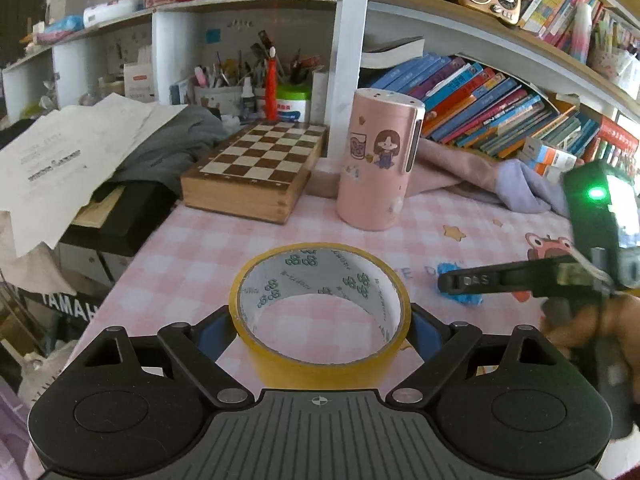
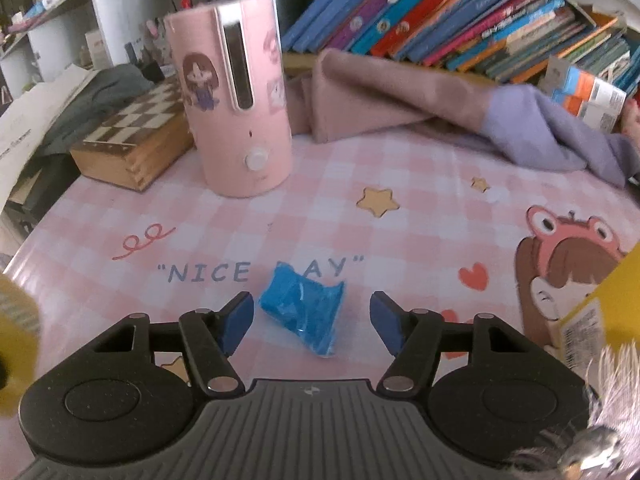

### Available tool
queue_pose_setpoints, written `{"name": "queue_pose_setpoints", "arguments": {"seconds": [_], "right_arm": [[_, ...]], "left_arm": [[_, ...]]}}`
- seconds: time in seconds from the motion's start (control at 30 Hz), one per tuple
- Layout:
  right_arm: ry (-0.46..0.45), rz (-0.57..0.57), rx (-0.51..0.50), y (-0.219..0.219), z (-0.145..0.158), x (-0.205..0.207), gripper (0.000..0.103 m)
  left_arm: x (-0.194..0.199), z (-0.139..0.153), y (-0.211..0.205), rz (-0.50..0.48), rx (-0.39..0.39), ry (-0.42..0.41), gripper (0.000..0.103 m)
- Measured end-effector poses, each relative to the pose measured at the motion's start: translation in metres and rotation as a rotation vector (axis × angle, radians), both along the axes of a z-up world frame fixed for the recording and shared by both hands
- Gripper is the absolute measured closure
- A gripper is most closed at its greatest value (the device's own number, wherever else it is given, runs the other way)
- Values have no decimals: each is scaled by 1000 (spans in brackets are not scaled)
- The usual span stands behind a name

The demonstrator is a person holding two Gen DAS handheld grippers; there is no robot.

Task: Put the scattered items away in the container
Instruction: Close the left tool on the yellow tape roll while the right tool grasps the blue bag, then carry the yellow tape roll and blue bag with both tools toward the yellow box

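Your left gripper (image 1: 320,332) jaws clamp the yellow tape roll (image 1: 320,312) dead centre, while your right gripper (image 2: 312,320) jaws stand open, blue packet (image 2: 304,312) between them, twelve o'clock.

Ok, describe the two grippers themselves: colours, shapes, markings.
Both look alike. The left gripper has a grey ribbed body with a small crosshair mark, two round black housings, black linkage arms with silver pivot pins, and blue pads. The right gripper has the same build in its own view; seen from the left wrist, its black finger carries raised lettering and its body shows a green light.
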State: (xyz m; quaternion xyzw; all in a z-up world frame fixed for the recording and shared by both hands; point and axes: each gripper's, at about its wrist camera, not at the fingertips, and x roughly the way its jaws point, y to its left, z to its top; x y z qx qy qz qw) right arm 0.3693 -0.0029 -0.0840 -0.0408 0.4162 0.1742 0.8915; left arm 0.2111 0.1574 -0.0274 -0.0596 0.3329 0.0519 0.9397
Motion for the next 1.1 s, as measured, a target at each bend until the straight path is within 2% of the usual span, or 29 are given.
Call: {"name": "queue_pose_setpoints", "arguments": {"seconds": [0.07,0.17,0.23,0.4,0.7,1.1], "right_arm": [[14,-8,-10,3,-6,3,41],[1,-6,-36,6,-9,2,58],[12,0,-27,5,-7,1,60],[-17,8,-16,0,8,-10,61],[-86,1,25,-19,50,-45,61],[-152,28,47,-37,90,-121,61]], "left_arm": [[-3,1,2,3,-5,0,12],[-7,3,2,3,-3,-2,12],[-9,5,3,3,3,-10,12],[-13,12,2,-6,7,-32,12],[-28,32,-15,-86,1,-111,12],[-73,52,-34,-166,-14,-177,12]]}}
